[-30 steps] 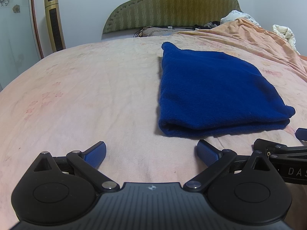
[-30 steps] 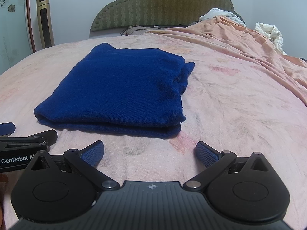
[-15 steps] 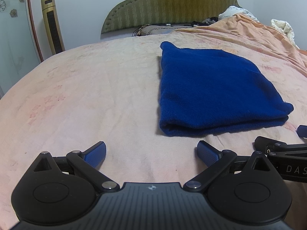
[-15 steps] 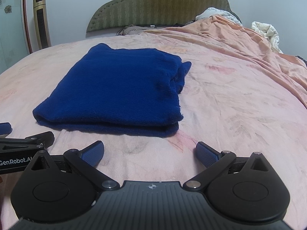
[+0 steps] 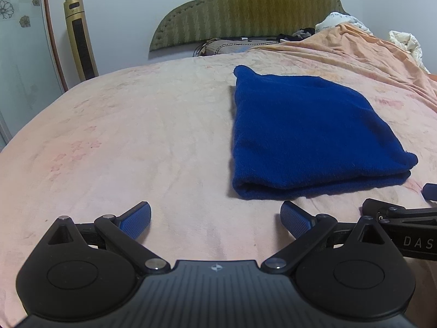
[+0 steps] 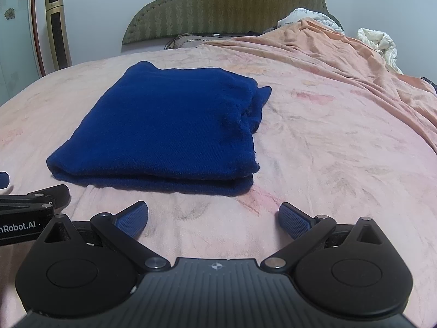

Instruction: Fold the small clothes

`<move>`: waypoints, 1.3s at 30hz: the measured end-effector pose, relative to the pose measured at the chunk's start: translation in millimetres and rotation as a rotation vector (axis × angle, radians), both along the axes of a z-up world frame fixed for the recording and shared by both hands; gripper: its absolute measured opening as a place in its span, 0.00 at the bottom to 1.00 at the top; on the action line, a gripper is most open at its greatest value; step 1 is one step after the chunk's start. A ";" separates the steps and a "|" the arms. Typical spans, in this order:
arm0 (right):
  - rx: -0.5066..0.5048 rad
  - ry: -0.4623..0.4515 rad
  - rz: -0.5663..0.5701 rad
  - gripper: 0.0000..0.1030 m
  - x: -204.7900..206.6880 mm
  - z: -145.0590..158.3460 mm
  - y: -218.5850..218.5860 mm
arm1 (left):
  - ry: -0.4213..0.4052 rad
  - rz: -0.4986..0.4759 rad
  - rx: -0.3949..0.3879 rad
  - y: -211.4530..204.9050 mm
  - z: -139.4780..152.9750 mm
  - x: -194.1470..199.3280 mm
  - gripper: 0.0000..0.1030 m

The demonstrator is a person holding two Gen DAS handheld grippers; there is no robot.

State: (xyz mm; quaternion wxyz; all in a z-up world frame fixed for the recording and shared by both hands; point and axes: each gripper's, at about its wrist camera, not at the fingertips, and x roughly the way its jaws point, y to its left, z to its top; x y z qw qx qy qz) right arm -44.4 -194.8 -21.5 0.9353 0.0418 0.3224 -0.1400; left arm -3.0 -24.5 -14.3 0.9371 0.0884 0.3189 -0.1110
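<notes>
A dark blue knit garment lies folded into a flat rectangle on the pink bed sheet; it also shows in the right wrist view. My left gripper is open and empty, just short of the garment's near left corner. My right gripper is open and empty, just short of the garment's near right corner. Each gripper's side shows at the edge of the other's view.
A green padded headboard and pillows stand at the far end. A rumpled orange blanket covers the bed's right side. A gold tower fan stands by the wall at the left.
Both grippers have drawn back slightly from the folded garment and stayed open. The garment has not moved.
</notes>
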 end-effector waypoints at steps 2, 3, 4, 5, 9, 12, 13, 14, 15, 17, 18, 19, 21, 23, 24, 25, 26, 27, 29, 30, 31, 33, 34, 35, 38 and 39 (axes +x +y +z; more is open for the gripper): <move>-0.001 0.001 0.000 1.00 0.0 -0.2 0.2 | -0.001 0.006 0.004 0.0 0.1 -0.5 0.99; -0.001 0.001 0.000 1.00 -0.1 -0.3 0.2 | -0.001 0.007 0.006 0.2 0.1 -0.2 0.99; 0.000 0.000 0.000 1.00 0.0 0.1 -0.2 | -0.001 0.009 0.009 0.2 0.2 0.0 0.99; 0.003 -0.001 -0.002 1.00 0.1 -0.3 0.0 | -0.002 0.012 0.011 0.1 0.1 -0.2 0.99; 0.016 -0.005 -0.007 1.00 0.2 -0.8 -1.2 | -0.001 0.018 0.020 0.4 0.4 0.0 0.99; 0.012 -0.002 -0.015 1.00 0.8 -1.2 -1.6 | 0.010 0.017 0.020 -0.1 0.1 0.8 0.99; 0.017 -0.002 -0.019 1.00 0.9 -1.0 -2.2 | 0.011 0.015 0.020 -0.5 0.2 0.6 0.99; 0.022 -0.002 -0.022 1.00 1.2 -0.9 -3.4 | 0.010 0.013 0.023 -0.9 0.4 0.1 0.99; 0.025 -0.002 -0.026 1.00 1.2 -0.5 -3.9 | 0.008 0.011 0.026 -1.1 0.5 -0.2 0.99; 0.032 -0.004 -0.030 1.00 0.8 -0.4 -4.8 | 0.003 0.010 0.032 -2.3 0.4 -0.5 0.99; 0.035 -0.004 -0.032 1.00 0.7 -0.3 -4.9 | 0.003 0.009 0.034 -2.6 0.1 -0.3 0.99; 0.037 -0.003 -0.033 1.00 0.7 -0.2 -5.0 | 0.004 0.009 0.035 -3.0 -0.1 -0.2 0.99; 0.037 -0.001 -0.035 1.00 1.1 0.0 -5.0 | 0.007 0.009 0.033 -2.8 -0.3 0.3 0.99; 0.037 -0.002 -0.035 1.00 0.9 0.2 -5.1 | 0.009 0.011 0.033 -2.7 -0.4 0.5 0.99; 0.039 -0.002 -0.036 1.00 1.0 0.2 -5.2 | 0.010 0.011 0.034 -2.9 -0.5 0.6 0.99; 0.040 -0.001 -0.036 1.00 1.0 0.2 -5.2 | 0.010 0.011 0.034 -3.1 -0.5 0.4 0.99; 0.041 -0.001 -0.037 1.00 1.0 0.3 -5.0 | 0.009 0.011 0.034 -3.0 -0.5 0.5 0.99; 0.041 -0.002 -0.038 1.00 1.0 0.4 -4.8 | 0.009 0.011 0.034 -3.0 -0.5 0.5 0.99; 0.044 -0.003 -0.041 1.00 0.5 0.5 -4.9 | 0.010 0.011 0.034 -3.0 -0.6 0.6 0.99; 0.045 -0.004 -0.043 1.00 0.4 0.4 -4.8 | 0.011 0.011 0.034 -2.9 -0.6 0.5 0.99; 0.044 -0.004 -0.045 1.00 0.3 0.5 -4.9 | 0.011 0.011 0.034 -2.9 -0.6 0.5 0.99; 0.041 -0.003 -0.045 1.00 0.2 -0.2 -4.7 | 0.011 0.012 0.033 -2.8 -0.8 0.6 0.99; 0.039 -0.003 -0.045 1.00 0.1 -0.6 -4.6 | 0.010 0.014 0.032 -2.6 -1.0 0.6 0.99; 0.040 -0.004 -0.045 1.00 0.1 -0.2 -4.6 | 0.009 0.016 0.031 -2.4 -1.3 0.8 0.99; 0.023 -0.001 -0.042 1.00 0.7 -2.1 -2.7 | 0.011 0.018 0.030 -1.7 -2.7 0.9 0.99; 0.016 0.000 -0.041 1.00 0.8 -2.5 -2.1 | 0.012 0.020 0.029 -1.5 -3.0 0.8 0.99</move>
